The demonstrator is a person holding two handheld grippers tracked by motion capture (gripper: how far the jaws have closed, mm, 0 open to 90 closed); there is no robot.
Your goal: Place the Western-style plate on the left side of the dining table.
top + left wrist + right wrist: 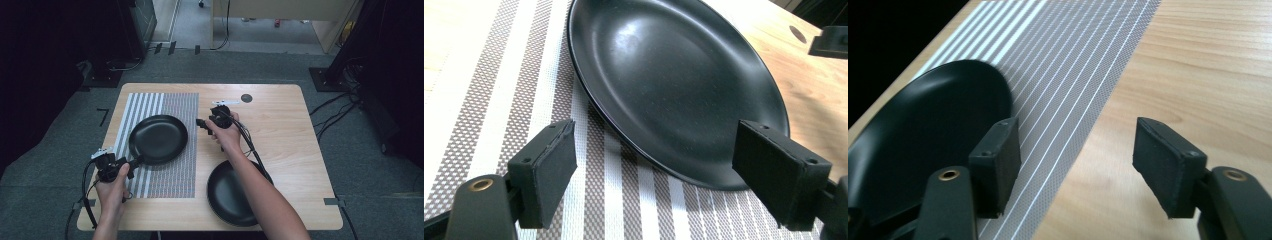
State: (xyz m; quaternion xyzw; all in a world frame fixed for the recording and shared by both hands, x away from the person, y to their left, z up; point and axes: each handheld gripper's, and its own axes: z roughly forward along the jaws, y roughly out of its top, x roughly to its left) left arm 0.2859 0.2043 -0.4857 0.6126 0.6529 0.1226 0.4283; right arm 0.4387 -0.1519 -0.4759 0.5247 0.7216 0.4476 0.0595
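Nearest the high camera, the person's two forearms came in from the bottom edge, each hand carrying a tool. Under the right forearm a second black plate point(231, 192) lay on bare wood near the front edge of the bench point(280, 115), partly hidden by that arm.

On the striped placemat point(172, 180), which covered the left half of the bench, sat the black plate point(158, 138), flat and upright. The left tool point(133, 165) hung at the plate's near-left rim. In the left gripper view its pads point(549, 170) stood spread wide, with the plate's point(674, 85) near rim lying between and beyond them, untouched; nothing was pinched.

The right tool point(201, 123) was held over the placemat's right edge, just right of the plate and apart from it. In the right gripper view its pads point(998, 160) were likewise spread, with only placemat point(1068, 75) and bare bench point(1198, 65) showing in the gap; the plate point(928, 130) lay off to the left of the left pad. Neither tool held anything.

A small dark round mark point(246, 98) sat near the bench's far edge.
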